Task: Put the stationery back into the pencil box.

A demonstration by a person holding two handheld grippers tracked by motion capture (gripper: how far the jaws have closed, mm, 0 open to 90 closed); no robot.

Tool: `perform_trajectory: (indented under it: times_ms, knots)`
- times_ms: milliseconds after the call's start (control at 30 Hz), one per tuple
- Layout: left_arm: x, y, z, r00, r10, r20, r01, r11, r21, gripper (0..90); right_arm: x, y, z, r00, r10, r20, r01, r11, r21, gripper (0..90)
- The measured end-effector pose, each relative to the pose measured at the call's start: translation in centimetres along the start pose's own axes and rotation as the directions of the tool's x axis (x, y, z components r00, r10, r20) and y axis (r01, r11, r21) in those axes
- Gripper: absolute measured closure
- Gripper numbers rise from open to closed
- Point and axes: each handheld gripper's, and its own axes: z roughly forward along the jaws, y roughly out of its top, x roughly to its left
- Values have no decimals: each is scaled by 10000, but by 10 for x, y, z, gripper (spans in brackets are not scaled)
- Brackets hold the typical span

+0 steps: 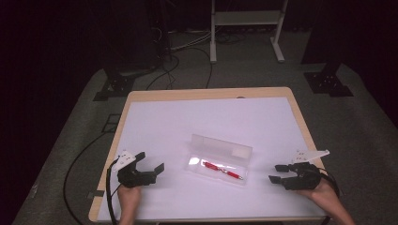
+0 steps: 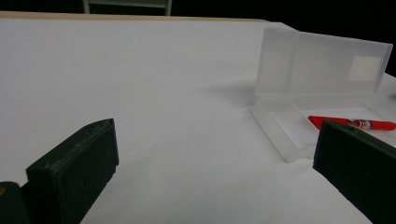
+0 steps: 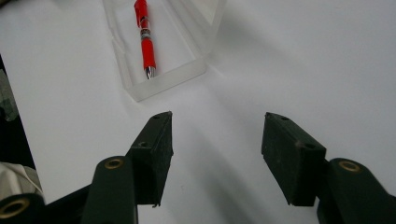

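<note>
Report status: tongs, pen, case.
Left tongs open, empty, left of case. Right tongs open, empty, right of case. Red pen lying in open clear case. Nothing in the way.

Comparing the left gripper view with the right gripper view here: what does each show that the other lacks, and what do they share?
Left gripper view: the case's raised lid standing upright with a pale label, and the table's wooden far edge. Right gripper view: the pen's silver tip pointing toward the open right gripper. Both: the red pen lying in the clear case's tray on the white surface.
</note>
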Motion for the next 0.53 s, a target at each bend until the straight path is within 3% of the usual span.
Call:
perform_trajectory:
  times_ms: [333, 533]
  knots:
    - [0, 0, 0, 10000, 28, -18, -28, 10000, 27, 0, 0, -13, 0, 9997, 246, 43, -245, 9996, -123, 407]
    - [0, 0, 0, 10000, 14, -39, -14, 10000, 28, 0, 2, -21, -4, 9986, 509, 146, -500, 9971, -566, 397]
